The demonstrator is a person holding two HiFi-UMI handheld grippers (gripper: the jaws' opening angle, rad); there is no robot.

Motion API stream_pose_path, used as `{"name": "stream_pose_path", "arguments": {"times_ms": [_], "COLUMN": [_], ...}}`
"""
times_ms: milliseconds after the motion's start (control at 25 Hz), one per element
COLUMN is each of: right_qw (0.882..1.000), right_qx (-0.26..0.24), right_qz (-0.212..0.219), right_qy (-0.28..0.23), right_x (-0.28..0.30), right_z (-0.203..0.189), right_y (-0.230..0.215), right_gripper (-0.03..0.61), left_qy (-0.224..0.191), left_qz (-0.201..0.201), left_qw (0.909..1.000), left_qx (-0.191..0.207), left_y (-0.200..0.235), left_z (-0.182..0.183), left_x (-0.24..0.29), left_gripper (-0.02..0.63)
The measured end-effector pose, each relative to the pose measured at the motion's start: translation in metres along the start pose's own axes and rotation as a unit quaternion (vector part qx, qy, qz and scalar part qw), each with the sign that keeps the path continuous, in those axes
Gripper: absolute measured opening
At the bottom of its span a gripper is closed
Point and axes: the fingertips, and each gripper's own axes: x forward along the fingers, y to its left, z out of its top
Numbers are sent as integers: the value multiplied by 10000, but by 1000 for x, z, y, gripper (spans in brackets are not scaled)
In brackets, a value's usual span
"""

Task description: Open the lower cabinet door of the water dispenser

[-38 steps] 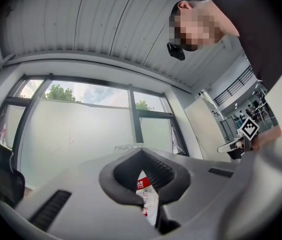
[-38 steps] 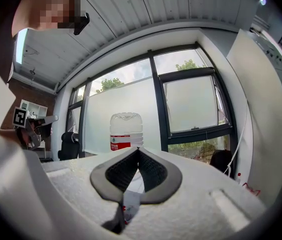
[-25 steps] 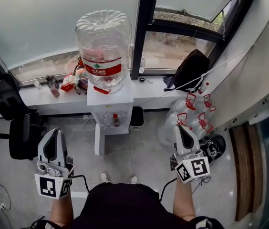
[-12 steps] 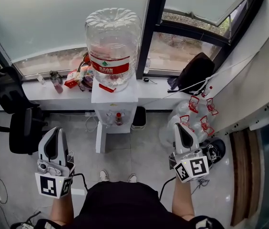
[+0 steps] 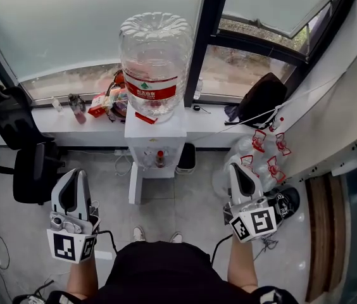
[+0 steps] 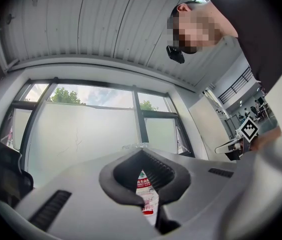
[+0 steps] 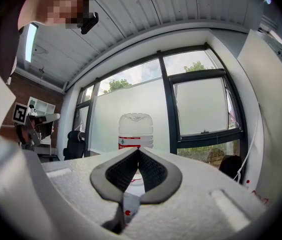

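Claws both pressed together on nothing, left claw [image 5: 75, 172] and right claw [image 5: 234, 167] held low, well apart from the water dispenser [image 5: 155, 132] by the window [image 5: 90, 30], whose lower cabinet door [image 5: 134, 183] seemingly juts out edge-on.

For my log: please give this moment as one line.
left gripper: shut, empty | right gripper: shut, empty | dispenser: not reached

One water dispenser [image 5: 155, 135], one bottle [image 5: 156, 62] atop it, one bag [image 5: 264, 100], two grippers [image 5: 73, 173] [image 5: 236, 168].

white dispenser [image 5: 155, 130], clear bottle [image 5: 156, 49] w/ red label [image 5: 151, 93].
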Motion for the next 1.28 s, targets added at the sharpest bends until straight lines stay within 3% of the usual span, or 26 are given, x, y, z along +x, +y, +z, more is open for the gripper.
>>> {"name": "stream_pose_path", "arguments": {"times_ms": [840, 1000, 1280], "right_qw": [9996, 9995, 9992], "right_qx": [-210, -200, -193], "right_qz": [181, 239, 342], "right_qy": [98, 98, 105], "right_x": [0, -2, -10], "right_z": [-6, -8, -12], "right_y": [10, 8, 3], "right_gripper": [5, 5, 5], "left_qy": [92, 259, 198], "left_qz": [-51, -84, 15], "left_qw": [9999, 9991, 9997], "left_qx": [-110, -313, -154], "left_y": [-8, -22, -35], "left_z": [-10, -20, -16], "left_x": [-4, -11, -15], "left_gripper": [8, 8, 8]}}
